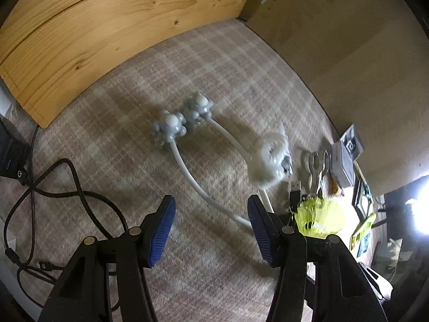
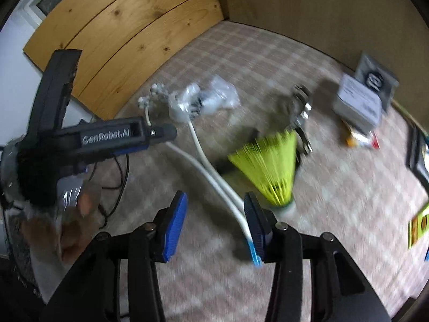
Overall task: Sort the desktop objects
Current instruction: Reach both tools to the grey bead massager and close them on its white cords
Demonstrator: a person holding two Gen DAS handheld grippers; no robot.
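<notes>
step: reaching for next item | left gripper (image 1: 211, 230) open, empty | right gripper (image 2: 214, 225) open beside massager's white stems (image 2: 214, 185), possibly touching | next: close on stems

Home desk corner, domestic not industrial. Tabletop (image 1: 139, 134) under plaid cloth; pine board (image 1: 107, 26) against back; plain beige wall (image 1: 348, 40). Household clutter: yellow shuttlecock (image 2: 270, 166), massage roller (image 1: 185, 123), small boxes (image 2: 359, 104), loose black cables (image 1: 53, 185).

Black tool (image 1: 210, 232), ribbed blue pads (image 1: 161, 230)
</notes>
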